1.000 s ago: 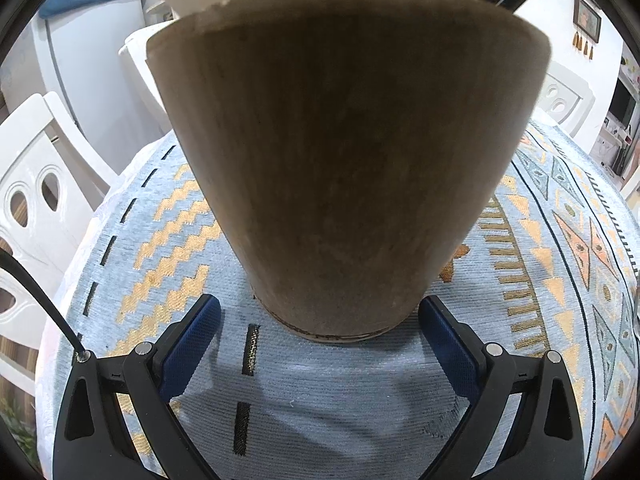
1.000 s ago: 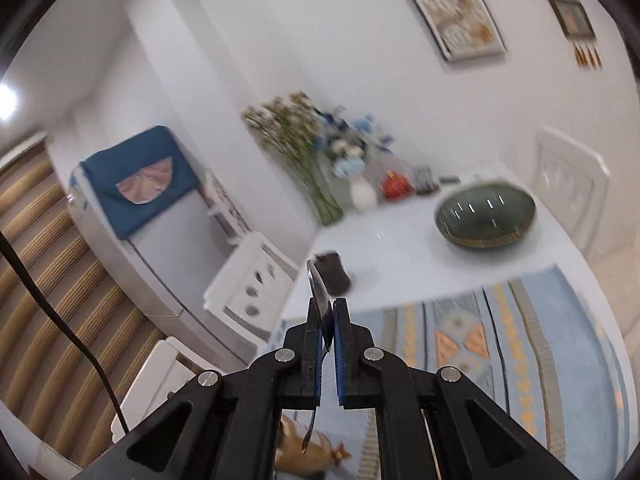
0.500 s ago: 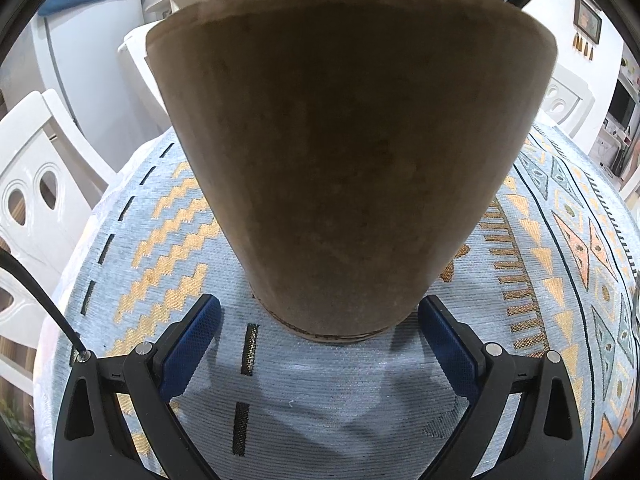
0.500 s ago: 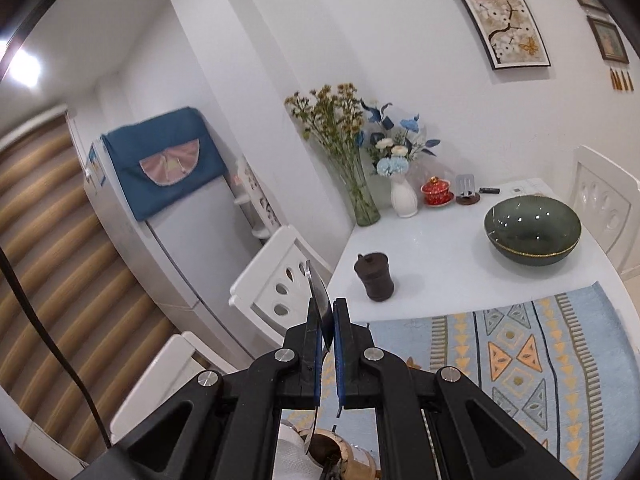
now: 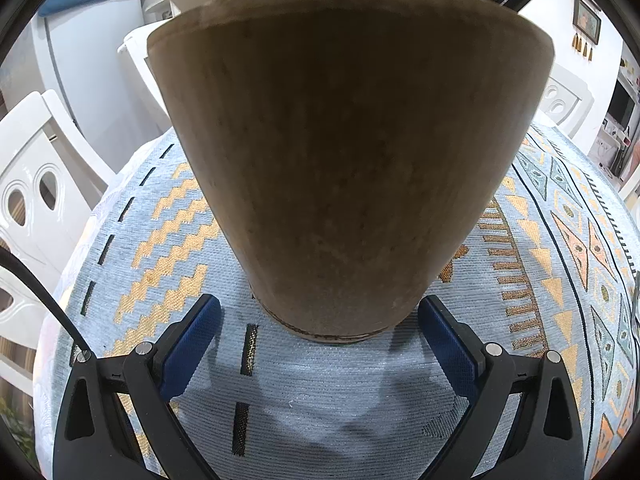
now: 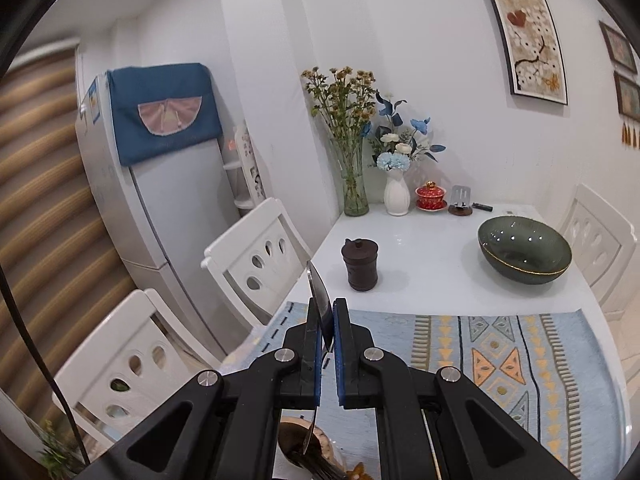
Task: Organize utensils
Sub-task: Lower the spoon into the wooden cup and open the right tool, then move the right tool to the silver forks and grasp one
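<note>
left gripper [image 5: 320, 338]: fingers standing wide apart on either side of the base of the wooden holder [image 5: 344, 160], which is resting upright on the patterned cloth [image 5: 160, 240], pads close to the holder but contact not discernible, framing unchanged from the earlier frame. right gripper [image 6: 327, 334]: fingers staying clamped on a metal utensil [image 6: 318, 300], its end pointing down toward the holder's mouth at the bottom edge; view levelling since earlier, jar [image 6: 359, 264], bowl [image 6: 524, 254] and vases now sitting lower and sharper.
</note>
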